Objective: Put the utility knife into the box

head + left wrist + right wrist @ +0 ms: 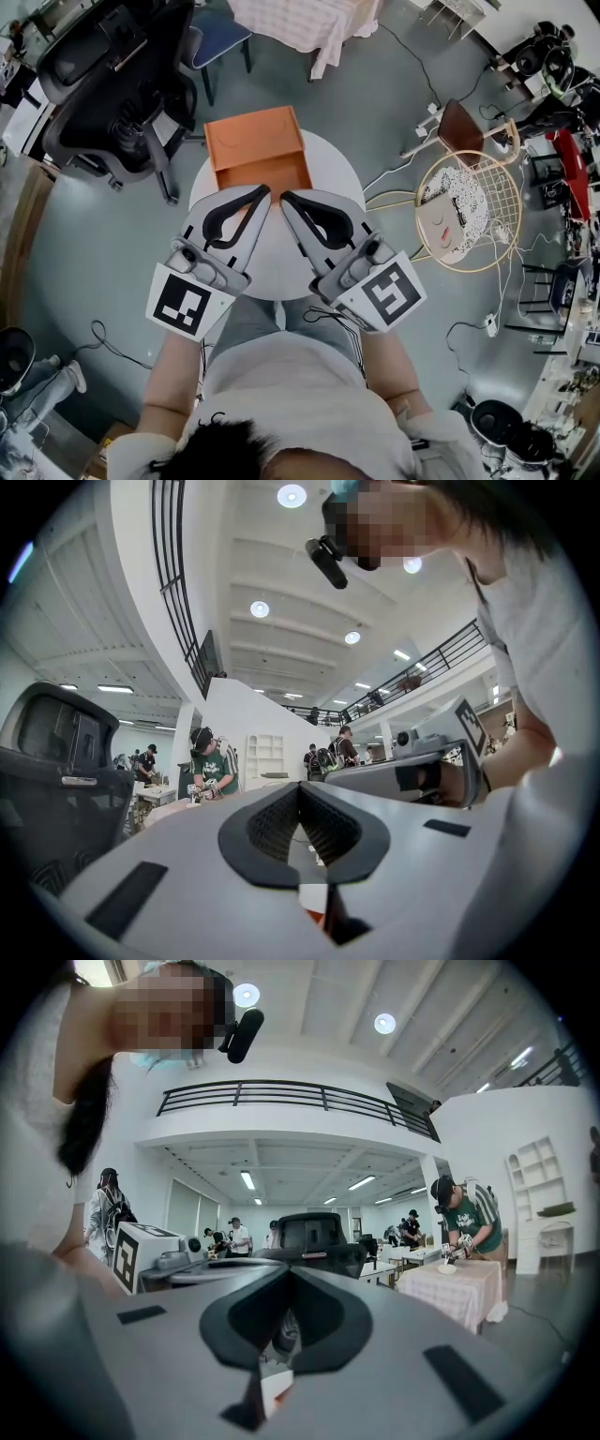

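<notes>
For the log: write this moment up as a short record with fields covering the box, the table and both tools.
table: small, round, white
box: orange, open, at the table's far edge
left tool: shut, empty, tip near the box's front
right tool: shut, empty, tip beside the left tool's
utility knife: not visible in any view

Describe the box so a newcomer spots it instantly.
Find the round white table in front of the person. The box sits at its far edge, just beyond the left gripper and right gripper. It is the only orange thing there, beside a black office chair.
</notes>
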